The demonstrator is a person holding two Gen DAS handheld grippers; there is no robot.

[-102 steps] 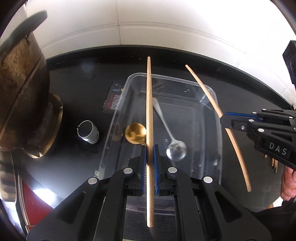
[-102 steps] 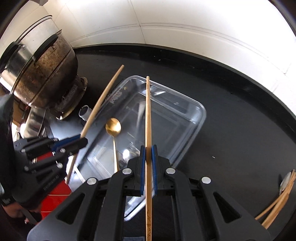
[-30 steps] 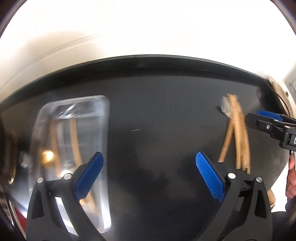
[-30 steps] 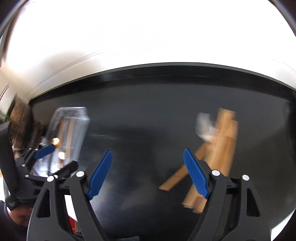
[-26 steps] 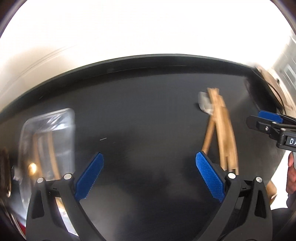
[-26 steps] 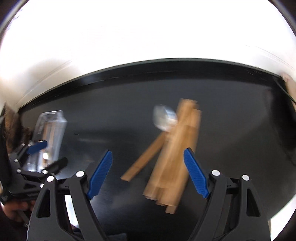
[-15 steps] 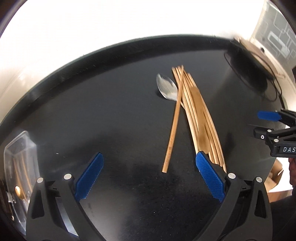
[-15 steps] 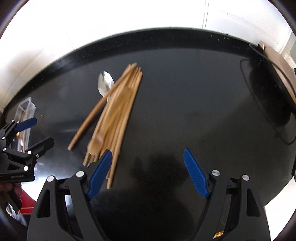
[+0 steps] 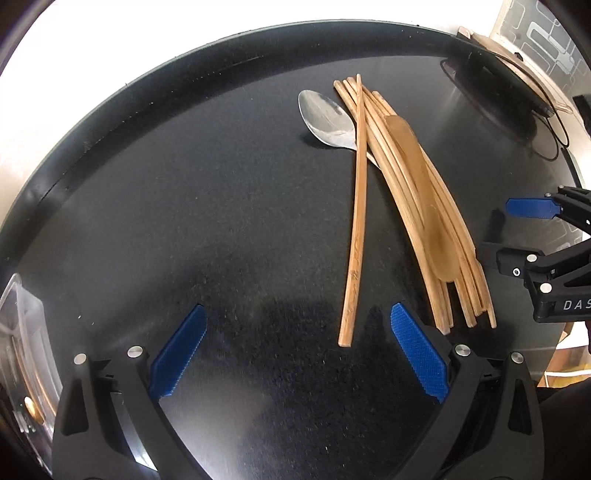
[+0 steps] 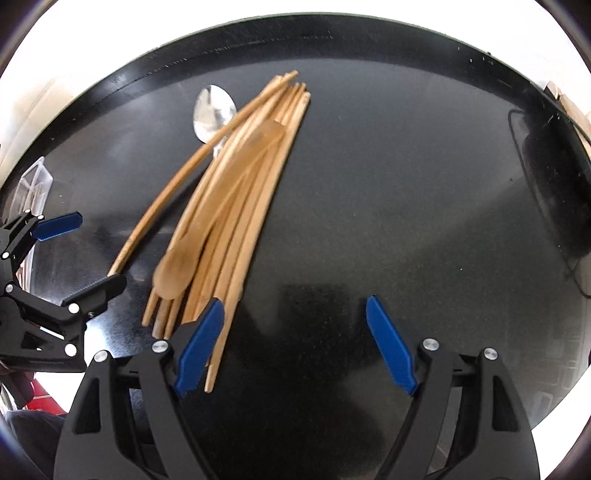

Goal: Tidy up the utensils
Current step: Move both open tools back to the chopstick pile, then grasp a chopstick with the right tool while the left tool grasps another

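A pile of several wooden chopsticks [image 9: 417,195] lies on the black countertop [image 9: 184,192] with a wooden spoon [image 9: 424,192] on top and a silver spoon [image 9: 325,120] under its far end. One chopstick [image 9: 358,206] lies apart, slanted to the left. The same pile [image 10: 236,218] shows in the right wrist view. My left gripper [image 9: 297,350] is open and empty, its near end just before the single chopstick. My right gripper [image 10: 295,343] is open and empty, right of the pile's near end. The clear plastic tray [image 9: 22,354] is at the far left.
A black cable [image 9: 498,99] and a dark round base [image 10: 554,184] lie at the countertop's right. White tiled wall runs behind the counter edge [image 10: 258,33]. The left gripper also shows in the right wrist view [image 10: 74,254].
Both grippers let go of their chopsticks over the tray, opened, and swung right to the utensil pile. They have since come closer to the pile.
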